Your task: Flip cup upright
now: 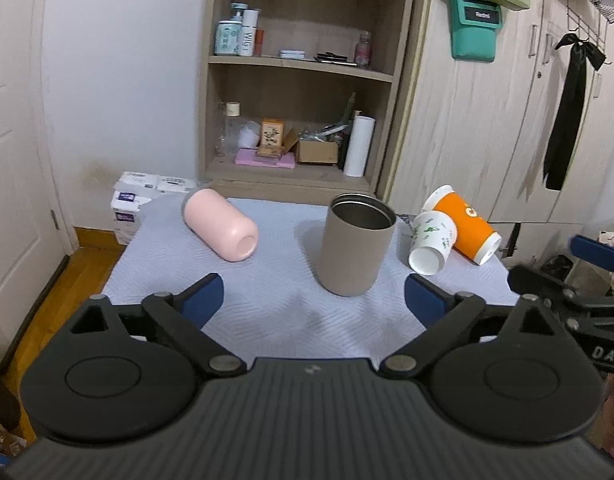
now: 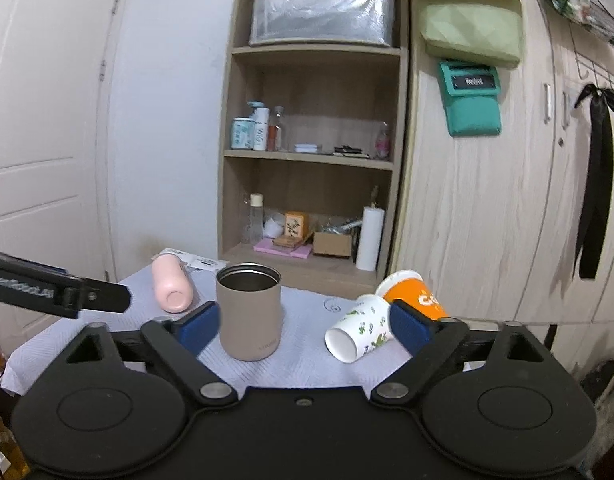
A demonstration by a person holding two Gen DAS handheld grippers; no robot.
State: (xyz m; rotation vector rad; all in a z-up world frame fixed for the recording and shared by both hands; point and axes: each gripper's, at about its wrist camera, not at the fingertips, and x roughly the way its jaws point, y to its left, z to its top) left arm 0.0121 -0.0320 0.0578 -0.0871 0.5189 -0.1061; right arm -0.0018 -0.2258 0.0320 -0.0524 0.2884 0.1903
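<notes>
A tan metal-lined cup (image 1: 355,242) stands upright mid-table, also in the right wrist view (image 2: 249,311). A pink cup (image 1: 221,225) lies on its side at the left (image 2: 171,285). A white floral paper cup (image 1: 432,242) and an orange paper cup (image 1: 465,225) lie on their sides at the right (image 2: 361,333) (image 2: 417,294). My left gripper (image 1: 313,304) is open and empty, just short of the tan cup. My right gripper (image 2: 305,326) is open and empty, with the tan cup and the floral cup between its fingers' lines.
The cups rest on a small table with a pale blue cloth (image 1: 275,312). A wooden shelf unit (image 1: 303,80) stands behind it and a wardrobe (image 1: 487,120) to the right. White boxes (image 1: 139,196) sit at the table's far left. A door (image 1: 11,160) is at left.
</notes>
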